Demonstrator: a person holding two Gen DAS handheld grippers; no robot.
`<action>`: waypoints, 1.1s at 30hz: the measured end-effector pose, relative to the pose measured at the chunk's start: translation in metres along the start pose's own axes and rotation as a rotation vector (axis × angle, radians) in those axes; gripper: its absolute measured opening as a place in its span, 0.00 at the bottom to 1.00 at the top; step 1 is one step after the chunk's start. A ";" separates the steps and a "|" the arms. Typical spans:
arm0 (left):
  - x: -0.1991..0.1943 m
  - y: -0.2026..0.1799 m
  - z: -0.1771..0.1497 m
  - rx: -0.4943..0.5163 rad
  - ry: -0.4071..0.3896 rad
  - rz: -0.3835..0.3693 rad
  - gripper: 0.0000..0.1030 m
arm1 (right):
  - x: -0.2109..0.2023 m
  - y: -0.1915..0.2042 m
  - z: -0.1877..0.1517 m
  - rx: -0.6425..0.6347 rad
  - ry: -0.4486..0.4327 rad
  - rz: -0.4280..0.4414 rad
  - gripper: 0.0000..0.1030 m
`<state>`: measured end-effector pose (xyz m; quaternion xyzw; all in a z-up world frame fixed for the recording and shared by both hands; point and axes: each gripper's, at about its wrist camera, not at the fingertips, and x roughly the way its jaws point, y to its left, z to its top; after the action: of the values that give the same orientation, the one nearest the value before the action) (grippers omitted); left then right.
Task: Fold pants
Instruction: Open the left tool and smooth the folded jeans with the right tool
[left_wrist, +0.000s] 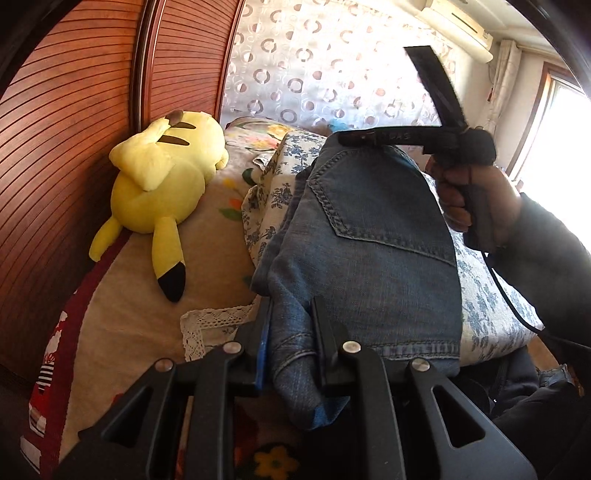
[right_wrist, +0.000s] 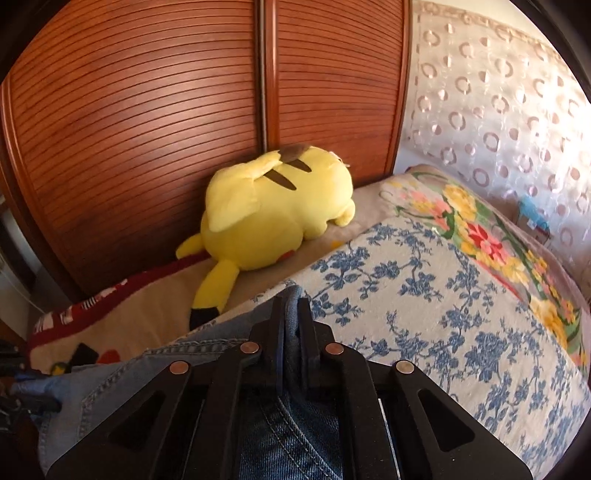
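left gripper (left_wrist: 291, 332): pinches bunched hem of blue denim pants (left_wrist: 369, 229) | right gripper (right_wrist: 291, 321): clamps denim edge at 12 o'clock | pants drape over blue-floral white quilt (right_wrist: 424, 295) | keep both pinches level, cloth taut.

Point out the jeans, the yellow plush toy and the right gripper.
jeans (left_wrist: 369, 236): left wrist view, on the back pocket.
yellow plush toy (right_wrist: 273, 225): right wrist view, on its back.
right gripper (right_wrist: 291, 325): right wrist view, between fingertips clamping denim.

Both claws clamped — left (left_wrist: 291, 332), right (right_wrist: 291, 317).
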<state>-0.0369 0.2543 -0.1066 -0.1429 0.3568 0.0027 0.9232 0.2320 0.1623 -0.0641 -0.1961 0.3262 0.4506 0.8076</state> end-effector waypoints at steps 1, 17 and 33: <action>0.000 -0.001 0.001 0.000 -0.002 0.000 0.17 | -0.005 -0.003 0.000 0.020 0.002 0.001 0.13; -0.006 -0.008 0.006 0.023 -0.007 0.033 0.20 | -0.068 -0.003 -0.064 0.031 -0.017 0.053 0.22; -0.024 -0.025 0.034 0.062 -0.086 0.046 0.61 | -0.052 -0.004 -0.080 0.064 -0.013 0.065 0.36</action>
<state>-0.0299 0.2412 -0.0606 -0.1055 0.3200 0.0191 0.9413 0.1874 0.0803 -0.0847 -0.1566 0.3415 0.4671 0.8004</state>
